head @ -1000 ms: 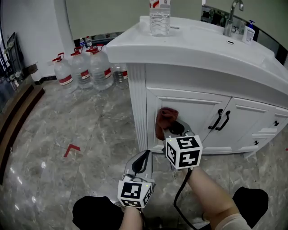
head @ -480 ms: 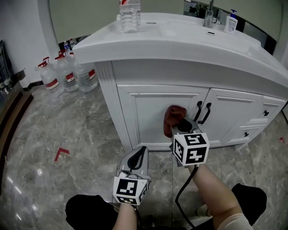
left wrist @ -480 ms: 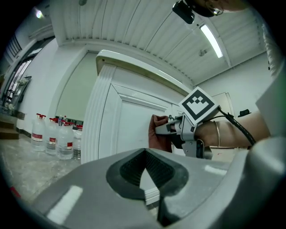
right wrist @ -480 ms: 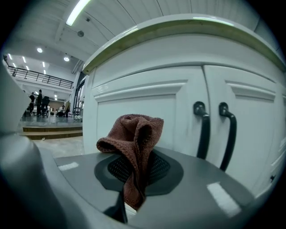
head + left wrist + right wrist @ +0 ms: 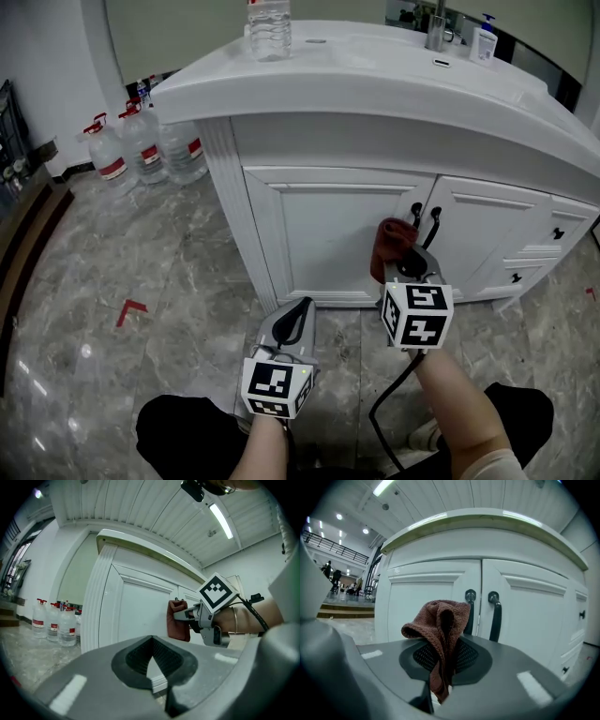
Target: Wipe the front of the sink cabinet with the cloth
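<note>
At the front of the sink cabinet [image 5: 319,225], just left of the black handles [image 5: 433,225], the brown cloth [image 5: 389,244] hangs clamped in the right tool [image 5: 403,259]; the left tool [image 5: 298,321] sits lower and back from the door, jaws together, empty

Bright ceiling tube light [image 5: 220,521], strong fisheye bending, dark vignetted corners

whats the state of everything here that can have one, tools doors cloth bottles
left tool, shut, nothing in it
right tool, shut on the cloth
cloth, bunched, clamped in the right tool
left cabinet door, closed
right cabinet door, closed
water bottle, upright
water jugs, upright
</note>
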`<state>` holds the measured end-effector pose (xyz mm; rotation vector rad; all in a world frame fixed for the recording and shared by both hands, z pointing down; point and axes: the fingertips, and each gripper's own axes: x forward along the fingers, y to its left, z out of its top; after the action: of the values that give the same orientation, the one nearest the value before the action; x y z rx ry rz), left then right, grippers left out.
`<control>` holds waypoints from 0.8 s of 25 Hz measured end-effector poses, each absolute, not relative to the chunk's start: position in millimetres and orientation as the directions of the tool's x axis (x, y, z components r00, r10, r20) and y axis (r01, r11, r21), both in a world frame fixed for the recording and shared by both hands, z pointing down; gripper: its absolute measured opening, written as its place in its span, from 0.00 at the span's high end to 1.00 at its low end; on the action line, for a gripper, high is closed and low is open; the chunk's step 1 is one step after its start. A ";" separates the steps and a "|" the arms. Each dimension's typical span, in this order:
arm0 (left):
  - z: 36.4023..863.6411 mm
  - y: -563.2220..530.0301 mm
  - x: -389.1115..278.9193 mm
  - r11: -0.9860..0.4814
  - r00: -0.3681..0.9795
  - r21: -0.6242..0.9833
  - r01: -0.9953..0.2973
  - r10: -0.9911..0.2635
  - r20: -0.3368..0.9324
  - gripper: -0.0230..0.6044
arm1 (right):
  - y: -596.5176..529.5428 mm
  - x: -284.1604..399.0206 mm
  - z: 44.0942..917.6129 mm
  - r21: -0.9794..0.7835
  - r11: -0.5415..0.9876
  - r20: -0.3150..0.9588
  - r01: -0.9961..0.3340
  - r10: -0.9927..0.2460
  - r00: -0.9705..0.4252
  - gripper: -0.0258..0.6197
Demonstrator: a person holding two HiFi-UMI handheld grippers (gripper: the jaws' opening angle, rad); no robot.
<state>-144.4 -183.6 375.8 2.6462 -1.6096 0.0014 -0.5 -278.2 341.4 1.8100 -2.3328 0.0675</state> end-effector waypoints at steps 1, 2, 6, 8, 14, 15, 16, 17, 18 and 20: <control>375.1 -184.0 -146.5 -0.455 0.456 0.040 -0.890 -0.890 0.021 0.96 | -276.9 0.4 344.0 0.059 0.243 0.173 -0.968 -0.958 -0.230 0.84; 374.6 -184.1 -149.3 -0.451 0.452 0.042 -0.892 -0.892 0.018 0.96 | -275.7 -0.9 347.2 0.039 0.239 0.174 -0.970 -0.958 -0.229 0.84; 377.0 -184.0 -164.8 -0.428 0.429 0.045 -0.903 -0.903 0.019 0.96 | -272.3 -30.5 357.3 -0.010 0.290 0.171 -0.957 -0.942 -0.288 0.84; 379.9 -184.3 -175.0 -0.414 0.415 0.045 -0.909 -0.909 0.025 0.96 | -271.5 -55.9 363.8 -0.020 0.341 0.173 -0.940 -0.925 -0.339 0.84; 388.7 -187.1 -222.7 -0.332 0.335 0.074 -0.941 -0.942 0.035 0.96 | -273.8 -139.0 395.3 -0.054 0.482 0.207 -0.874 -0.851 -0.482 0.83; 389.6 -187.7 -231.7 -0.314 0.317 0.079 -0.946 -0.948 0.034 0.96 | -274.9 -151.0 400.9 -0.058 0.498 0.213 -0.865 -0.841 -0.498 0.83; 390.4 -188.1 -239.9 -0.297 0.301 0.086 -0.951 -0.953 0.033 0.96 | -276.0 -162.1 406.6 -0.063 0.511 0.220 -0.857 -0.830 -0.512 0.84; 391.4 -188.1 -246.9 -0.283 0.287 0.094 -0.955 -0.957 0.031 0.96 | -277.0 -172.5 411.9 -0.067 0.524 0.228 -0.849 -0.820 -0.525 0.83; 392.7 -188.1 -251.9 -0.273 0.277 0.103 -0.956 -0.960 0.030 0.96 | -277.8 -182.4 416.8 -0.068 0.538 0.234 -0.840 -0.810 -0.537 0.84; 395.2 -188.2 -256.2 -0.267 0.271 0.116 -0.957 -0.962 0.028 0.96 | -278.8 -201.0 424.8 -0.065 0.567 0.246 -0.821 -0.788 -0.564 0.84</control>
<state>-256.2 -188.2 395.2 2.4155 -1.8314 -0.0732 -201.0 -278.8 424.8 1.3556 -2.6088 0.2552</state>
